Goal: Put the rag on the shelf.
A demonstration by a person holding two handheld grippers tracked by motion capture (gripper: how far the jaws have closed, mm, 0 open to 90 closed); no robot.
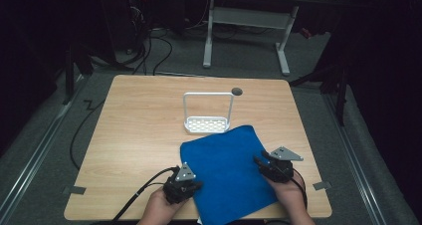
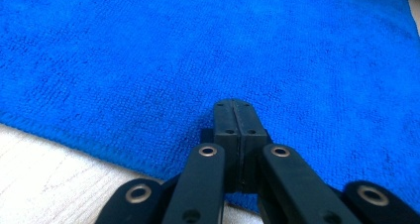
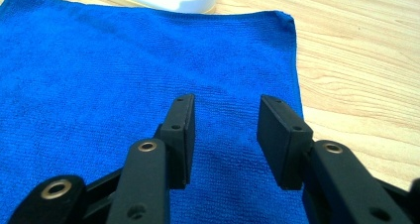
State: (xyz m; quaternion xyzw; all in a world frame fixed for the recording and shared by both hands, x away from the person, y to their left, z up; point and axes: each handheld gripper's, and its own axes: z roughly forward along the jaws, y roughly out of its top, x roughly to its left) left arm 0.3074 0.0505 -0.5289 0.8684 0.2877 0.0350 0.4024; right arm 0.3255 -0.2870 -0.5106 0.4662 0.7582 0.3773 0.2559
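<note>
My left tool [image 2: 233, 116] is pressed together at the blue cloth's [image 1: 226, 170] edge, perhaps empty; right tool [image 3: 225, 130] spread. Lifting risks skewing it.

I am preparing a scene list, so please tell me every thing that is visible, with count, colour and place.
towel: 1, blue, flat on the near middle of the table.
rack: 1, white, perforated base with a tall loop handle, just behind the towel.
round disc: 1, dark grey, behind the rack.
table: 1, light wood.
desk frame: 1, white, on the floor behind.
left gripper: 1, black, fingers shut, over the towel's left edge.
right gripper: 1, black, fingers apart above the towel's right edge.
</note>
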